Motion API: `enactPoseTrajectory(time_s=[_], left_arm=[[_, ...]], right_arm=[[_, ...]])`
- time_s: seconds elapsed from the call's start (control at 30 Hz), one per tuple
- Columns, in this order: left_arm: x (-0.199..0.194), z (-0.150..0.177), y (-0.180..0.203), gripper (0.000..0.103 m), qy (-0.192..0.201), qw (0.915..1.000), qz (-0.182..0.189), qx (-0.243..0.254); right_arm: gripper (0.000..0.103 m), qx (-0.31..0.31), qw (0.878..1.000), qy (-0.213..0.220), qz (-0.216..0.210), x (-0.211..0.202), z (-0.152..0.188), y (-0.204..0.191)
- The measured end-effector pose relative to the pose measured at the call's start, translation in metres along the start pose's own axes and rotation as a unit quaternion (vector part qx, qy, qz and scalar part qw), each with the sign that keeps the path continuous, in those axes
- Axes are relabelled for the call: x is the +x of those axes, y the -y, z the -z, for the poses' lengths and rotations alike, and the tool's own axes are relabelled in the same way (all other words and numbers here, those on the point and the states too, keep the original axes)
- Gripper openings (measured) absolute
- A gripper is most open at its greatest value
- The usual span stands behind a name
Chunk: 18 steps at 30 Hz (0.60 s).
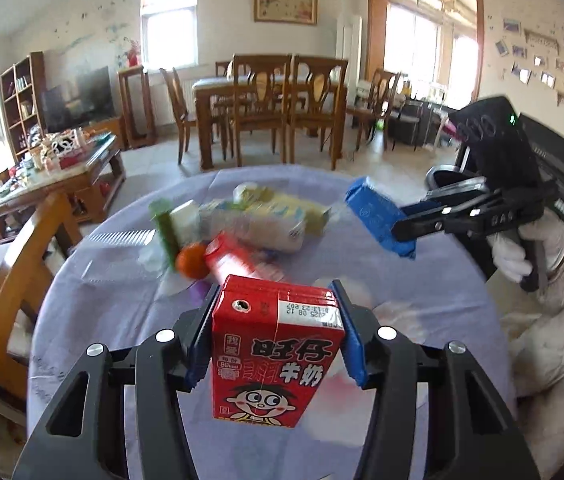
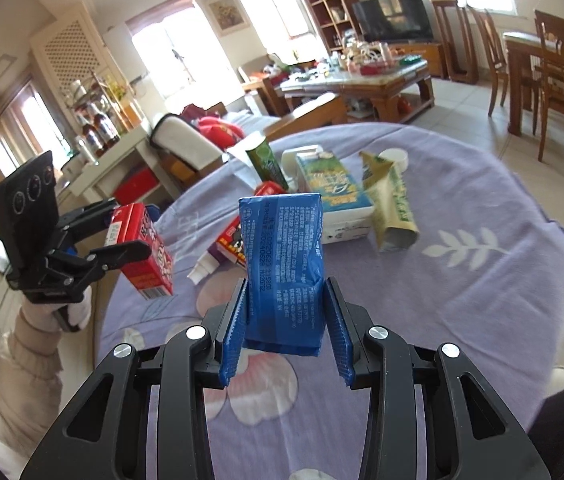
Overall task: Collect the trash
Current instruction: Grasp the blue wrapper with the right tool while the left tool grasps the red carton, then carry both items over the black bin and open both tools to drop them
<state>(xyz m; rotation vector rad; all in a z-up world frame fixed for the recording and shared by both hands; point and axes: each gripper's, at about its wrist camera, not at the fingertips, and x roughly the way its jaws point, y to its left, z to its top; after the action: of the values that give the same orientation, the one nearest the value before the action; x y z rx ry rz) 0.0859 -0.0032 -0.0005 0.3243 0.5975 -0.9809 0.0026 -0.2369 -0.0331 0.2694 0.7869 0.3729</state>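
My left gripper [image 1: 275, 300] is shut on a red milk carton [image 1: 273, 356], held clear above the round table; the right wrist view shows that carton [image 2: 141, 248] at the left, in the left gripper [image 2: 131, 232]. My right gripper [image 2: 286, 294] is shut on a blue wrapper pack [image 2: 286, 264], also lifted off the cloth; in the left wrist view the blue pack [image 1: 378, 216] hangs at the right from the right gripper [image 1: 396, 226]. More trash lies in a heap [image 1: 241, 224] mid-table: a second red carton [image 2: 237, 240], a green can [image 2: 267, 162], a blue-green box [image 2: 334, 188], a crumpled yellow-green carton [image 2: 394, 204].
The round table wears a lilac flowered cloth [image 2: 462, 280]. A wooden chair [image 1: 21, 256] stands at its left edge. An orange fruit [image 1: 191, 260] lies by the heap. A dining table with chairs [image 1: 269, 108] and a cluttered coffee table [image 1: 53, 172] stand beyond. A gloved hand [image 1: 510, 256] holds the right gripper.
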Motion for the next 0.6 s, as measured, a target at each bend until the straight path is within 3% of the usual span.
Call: enactPoseTrajectory(time_s=[0.27, 0.6], left_arm=[[0.014, -0.040, 0.064, 0.050, 0.054, 0.9980, 0.035, 0.000], [0.064, -0.078, 0.154, 0.050, 0.070, 0.9914, 0.109, 0.023]], right_arm=[[0.038, 0.013, 0.999, 0.039, 0.024, -0.071, 0.017, 0.030], [0.038, 0.049, 0.993, 0.078, 0.070, -0.155, 0.047, 0.087]])
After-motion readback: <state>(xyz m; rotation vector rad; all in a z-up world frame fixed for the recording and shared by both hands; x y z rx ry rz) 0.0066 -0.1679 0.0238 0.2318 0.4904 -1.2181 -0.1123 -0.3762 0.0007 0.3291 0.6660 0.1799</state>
